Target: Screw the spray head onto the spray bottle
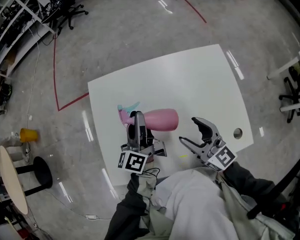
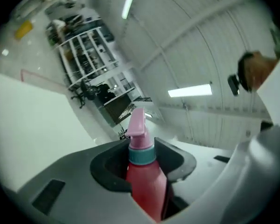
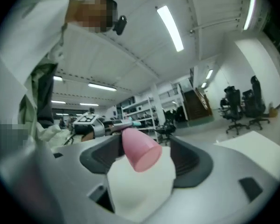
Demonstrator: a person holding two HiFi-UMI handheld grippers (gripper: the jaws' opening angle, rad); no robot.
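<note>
A pink spray bottle (image 1: 161, 120) lies on its side on the white table (image 1: 190, 79), base pointing right. Its teal collar and pink spray head (image 1: 124, 113) sit on the neck at the left end. My left gripper (image 1: 136, 128) is shut across the bottle near the neck. In the left gripper view the bottle (image 2: 147, 185) fills the gap between the jaws, with the spray head (image 2: 137, 125) sticking out beyond them. My right gripper (image 1: 190, 130) stands open just right of the base, not touching it. In the right gripper view the base (image 3: 141, 152) shows ahead of the gripper (image 3: 144, 164).
A round cable hole (image 1: 238, 132) sits near the table's right corner. On the floor to the left are a yellow object (image 1: 28, 134), a black stool (image 1: 40, 171) and a round tabletop (image 1: 10, 179). Red tape lines mark the floor. Office chairs stand at the far edges.
</note>
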